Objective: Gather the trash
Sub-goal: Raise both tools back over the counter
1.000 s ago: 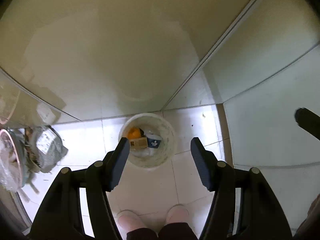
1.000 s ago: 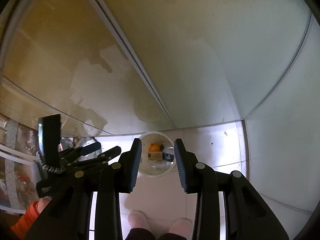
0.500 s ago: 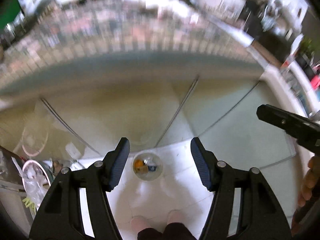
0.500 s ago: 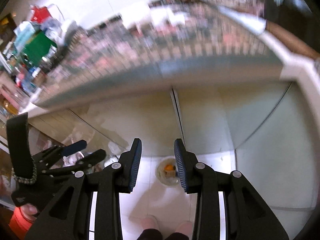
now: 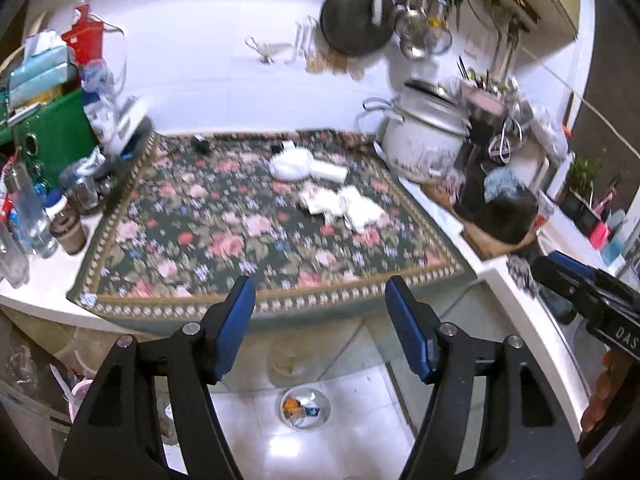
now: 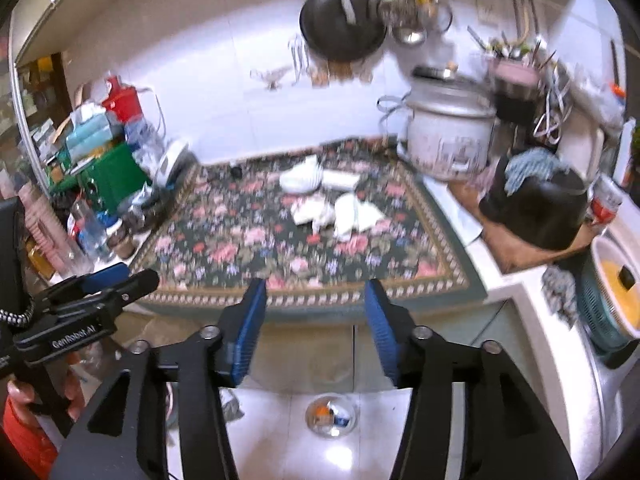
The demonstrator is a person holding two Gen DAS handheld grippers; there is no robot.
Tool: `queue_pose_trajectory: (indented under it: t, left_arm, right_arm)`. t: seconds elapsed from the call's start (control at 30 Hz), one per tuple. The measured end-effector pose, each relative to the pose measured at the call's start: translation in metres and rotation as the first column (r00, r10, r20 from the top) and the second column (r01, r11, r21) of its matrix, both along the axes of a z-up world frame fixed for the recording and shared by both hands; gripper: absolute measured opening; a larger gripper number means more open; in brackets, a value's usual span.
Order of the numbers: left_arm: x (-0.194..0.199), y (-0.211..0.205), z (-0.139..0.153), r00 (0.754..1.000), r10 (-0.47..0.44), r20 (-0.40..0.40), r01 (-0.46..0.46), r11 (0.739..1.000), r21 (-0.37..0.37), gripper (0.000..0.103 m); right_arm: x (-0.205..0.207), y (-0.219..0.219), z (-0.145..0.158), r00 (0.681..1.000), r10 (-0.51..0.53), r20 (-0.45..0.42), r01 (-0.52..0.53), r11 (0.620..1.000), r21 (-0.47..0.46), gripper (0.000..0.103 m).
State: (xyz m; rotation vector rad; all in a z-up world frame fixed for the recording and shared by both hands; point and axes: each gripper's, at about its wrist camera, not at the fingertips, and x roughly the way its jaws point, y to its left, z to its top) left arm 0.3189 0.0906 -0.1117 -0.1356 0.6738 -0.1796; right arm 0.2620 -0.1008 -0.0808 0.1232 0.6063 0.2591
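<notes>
Crumpled white tissues (image 5: 340, 206) (image 6: 336, 212) lie on a floral mat (image 5: 224, 240) (image 6: 256, 236) on the counter, with a white wad (image 5: 290, 164) (image 6: 302, 176) and a white roll-like piece (image 5: 330, 170) (image 6: 340, 179) behind them. A white trash bin (image 5: 305, 408) (image 6: 331, 415) holding an orange item and small packages stands on the floor below. My left gripper (image 5: 320, 312) is open and empty, in front of the counter edge. My right gripper (image 6: 316, 316) is open and empty beside it.
A white rice cooker (image 5: 424, 144) (image 6: 448, 140) and a black bag (image 5: 500, 212) (image 6: 540, 208) stand at the right. Bottles and jars (image 5: 44, 216), a green box (image 5: 52, 136) (image 6: 112, 176) crowd the left. A pan (image 5: 352, 24) and utensils hang on the wall.
Both grippers have swung up from pointing down at the bin on the floor to facing the counter. The mat and tissues have come into view; the bin now looks small and low.
</notes>
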Motion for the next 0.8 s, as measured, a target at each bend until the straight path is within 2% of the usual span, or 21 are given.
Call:
queue_pose_trajectory:
  t: [0.2,0.3,0.43,0.57,0.8]
  left_arm:
    - [0.011,0.015,0.021,1.0,0.021,0.005,-0.021,1.0,-0.014,0.068]
    - [0.027,0.016,0.026,0.999,0.045,0.012,-0.045,0.999,0.005,0.07]
    - [0.056,0.006,0.028,0.998,0.064,0.01,-0.064,0.997,0.037,0.074]
    - [0.092,-0.01,0.033,0.996,0.091,0.004,-0.091,0.995,0.033,0.081]
    - [0.156,-0.045,0.037,0.989,0.146,-0.006,-0.146,0.986,0.075,0.082]
  right_arm:
    - [0.013,-0.006,0.013,1.0,-0.016,0.024,0.016,1.0,-0.005,0.053]
    - [0.03,-0.013,0.013,1.0,-0.016,0.024,0.016,1.0,-0.002,0.053]
    - [0.052,-0.022,0.019,0.999,0.005,0.035,-0.005,1.0,0.005,0.053]
    - [0.087,-0.035,0.022,0.998,0.039,0.04,-0.039,0.999,0.002,0.053]
    - [0.152,-0.06,0.016,0.991,0.132,0.005,-0.132,0.991,0.005,0.053]
